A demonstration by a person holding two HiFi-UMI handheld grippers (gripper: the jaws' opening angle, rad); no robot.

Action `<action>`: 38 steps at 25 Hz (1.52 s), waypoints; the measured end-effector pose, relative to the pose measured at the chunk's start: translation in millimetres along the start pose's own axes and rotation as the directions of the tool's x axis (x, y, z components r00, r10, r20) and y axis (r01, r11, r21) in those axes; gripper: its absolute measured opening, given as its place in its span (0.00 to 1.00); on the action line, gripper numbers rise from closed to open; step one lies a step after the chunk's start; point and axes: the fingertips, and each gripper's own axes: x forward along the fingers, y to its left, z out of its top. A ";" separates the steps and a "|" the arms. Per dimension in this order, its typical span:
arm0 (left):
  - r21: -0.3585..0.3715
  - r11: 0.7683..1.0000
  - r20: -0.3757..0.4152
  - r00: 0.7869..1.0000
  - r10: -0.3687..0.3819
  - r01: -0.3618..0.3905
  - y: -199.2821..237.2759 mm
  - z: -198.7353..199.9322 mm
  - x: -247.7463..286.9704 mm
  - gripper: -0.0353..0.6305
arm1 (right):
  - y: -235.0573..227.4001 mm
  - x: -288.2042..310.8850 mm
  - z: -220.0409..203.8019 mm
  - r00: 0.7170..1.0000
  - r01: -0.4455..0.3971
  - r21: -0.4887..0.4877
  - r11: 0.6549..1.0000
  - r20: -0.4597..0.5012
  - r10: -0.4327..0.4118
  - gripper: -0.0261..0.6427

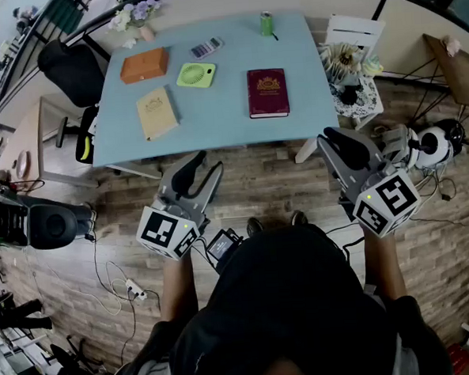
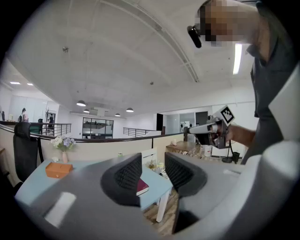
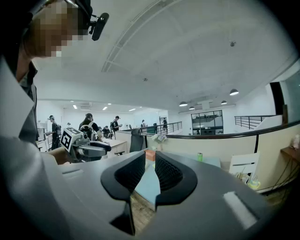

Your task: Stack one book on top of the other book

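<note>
Nothing grasped yet. The left gripper (image 2: 153,161) has its jaws apart w/ nothing between them; only a corner of the maroon book (image 1: 267,93) shows far off through the gap. The right gripper (image 3: 150,163) is also parted, w/ a narrower gap, and empty. Both hang over the wood floor (image 1: 274,182), short of the desk (image 1: 231,127) near edge, touching no book. The maroon book lies flat, right of centre. The tan book (image 1: 157,113) lies flat toward the left, a bit skewed and well apart from it, w/ a green fan-like thing (image 1: 196,75) between them and further back. Risks, as I judge them: both books lie flat on the desk, so the jaws must get under an edge or pinch cover + pages. A shallow pinch could let the cover flop open or the book swing & slip. Dragging a book to the desk edge for grip could tip it off. Going for the tan one may nudge the orange-brown block (image 1: 143,65) or the fan-like thing. The skew means the stack may land crooked unless turned. Hard to tell: whether the orange-brown block is a box or a 3rd book. Book thickness isn't readable from above. The small item (image 1: 207,47) nr the back could be a calculator or a remote, can't say. The gripper views show v. little desk, and I find no tan book in either.
</note>
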 end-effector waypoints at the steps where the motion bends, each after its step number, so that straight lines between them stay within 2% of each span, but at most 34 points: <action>1: 0.007 1.000 0.001 1.000 0.000 0.000 5.3 0.4 -2.0 0.36 | 3.8 4.9 1.9 1.000 -0.003 -0.002 1.000 0.010 0.003 0.13; 9: 0.024 0.999 0.008 0.999 -0.040 0.040 24.4 -3.9 -6.0 0.36 | 22.3 25.0 -0.7 1.000 0.014 0.000 1.000 0.016 -0.014 0.13; 21: 0.006 0.999 0.020 0.998 -0.052 0.052 45.0 -13.7 -13.9 0.36 | 41.1 43.3 -0.8 1.000 0.007 0.018 1.000 0.011 -0.007 0.13; 29: 0.009 1.000 -0.028 0.999 -0.017 0.017 48.2 -19.1 5.2 0.36 | 11.3 54.6 -4.9 0.999 -0.025 0.072 0.997 0.028 0.023 0.13; 38: 0.008 0.996 -0.066 0.993 0.093 -0.093 56.9 -11.6 46.1 0.36 | -47.2 92.3 0.9 0.991 -0.134 0.090 0.987 0.042 0.131 0.13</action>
